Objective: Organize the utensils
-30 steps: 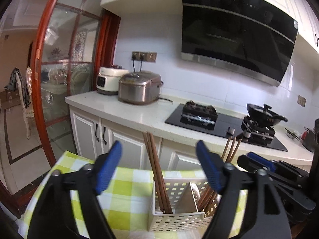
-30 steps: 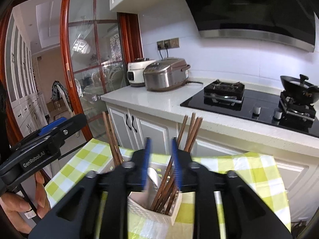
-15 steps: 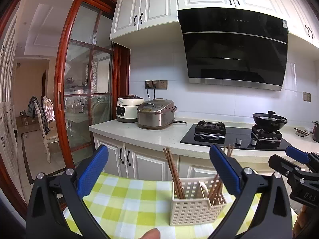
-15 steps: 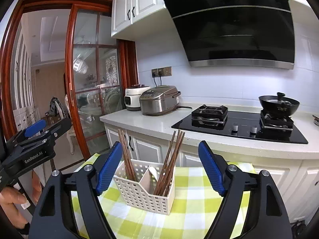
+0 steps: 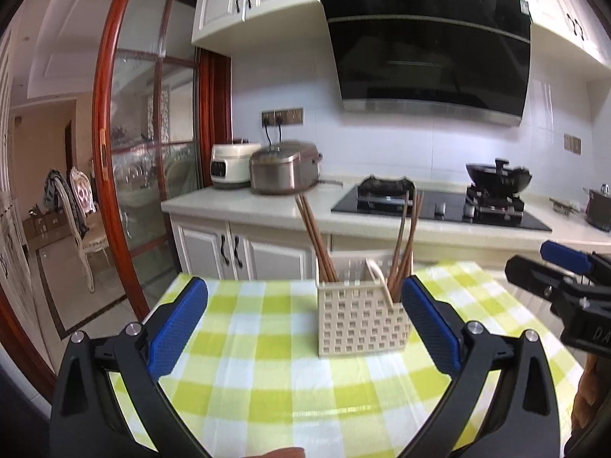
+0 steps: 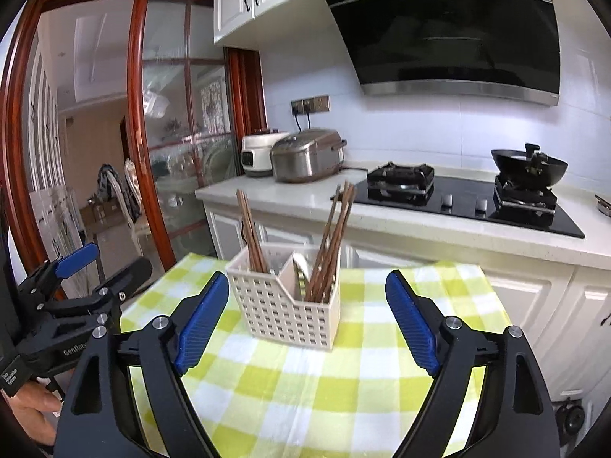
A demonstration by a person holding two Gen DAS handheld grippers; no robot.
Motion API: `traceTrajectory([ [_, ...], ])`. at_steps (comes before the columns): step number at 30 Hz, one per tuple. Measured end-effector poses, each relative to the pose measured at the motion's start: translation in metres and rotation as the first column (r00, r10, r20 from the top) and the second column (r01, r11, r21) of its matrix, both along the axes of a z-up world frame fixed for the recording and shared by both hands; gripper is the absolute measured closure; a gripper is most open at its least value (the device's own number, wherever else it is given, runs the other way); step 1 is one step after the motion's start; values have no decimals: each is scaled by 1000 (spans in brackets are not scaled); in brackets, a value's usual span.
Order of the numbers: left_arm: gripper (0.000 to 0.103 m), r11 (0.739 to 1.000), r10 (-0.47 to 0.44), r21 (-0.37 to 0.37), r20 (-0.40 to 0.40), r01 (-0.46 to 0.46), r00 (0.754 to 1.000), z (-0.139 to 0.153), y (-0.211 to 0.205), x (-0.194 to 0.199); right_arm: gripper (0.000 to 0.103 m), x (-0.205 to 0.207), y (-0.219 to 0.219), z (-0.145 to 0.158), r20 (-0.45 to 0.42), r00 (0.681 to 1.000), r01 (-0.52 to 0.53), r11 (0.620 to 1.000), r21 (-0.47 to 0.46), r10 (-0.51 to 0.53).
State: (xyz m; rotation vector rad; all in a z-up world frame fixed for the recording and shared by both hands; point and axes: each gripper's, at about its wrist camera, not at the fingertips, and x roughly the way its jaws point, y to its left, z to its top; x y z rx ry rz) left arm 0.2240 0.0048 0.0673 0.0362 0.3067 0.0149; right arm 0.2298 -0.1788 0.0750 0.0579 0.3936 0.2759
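A cream perforated utensil basket [image 5: 361, 318] [image 6: 284, 309] stands on the green-and-white checked tablecloth [image 5: 267, 381] [image 6: 343, 393]. Brown chopsticks stand in its left compartment [image 5: 315, 236] [image 6: 250, 234] and right compartment [image 5: 404, 244] [image 6: 330, 246]. A pale spoon [image 5: 378, 278] [image 6: 301, 271] leans against the divider. My left gripper [image 5: 305, 320] is open and empty, a little in front of the basket. My right gripper [image 6: 305, 313] is open and empty, in front of the basket. Each gripper shows at the edge of the other's view [image 5: 565, 282] [image 6: 76, 286].
Behind the table runs a white counter [image 6: 305, 198] with two rice cookers [image 5: 282, 168], a black hob [image 6: 469, 202] and a wok [image 6: 529, 164]. A range hood [image 5: 427, 53] hangs above. A red-framed glass door [image 5: 152, 152] stands at the left.
One second ago my right gripper was shut above the basket; it has opened and drawn back. Both grippers have pulled away from the basket, which now sits farther off and whole in view.
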Motion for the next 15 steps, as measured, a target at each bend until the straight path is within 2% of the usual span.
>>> traceTrajectory([
  [10, 5, 999, -30, -23, -52, 29, 998, -18, 8, -11, 23, -8, -8, -27, -81, 997, -8, 1000, -15, 7],
  [15, 5, 999, -33, -33, -57, 31, 998, -19, 6, -10, 23, -10, -8, -28, -78, 997, -5, 1000, -5, 4],
])
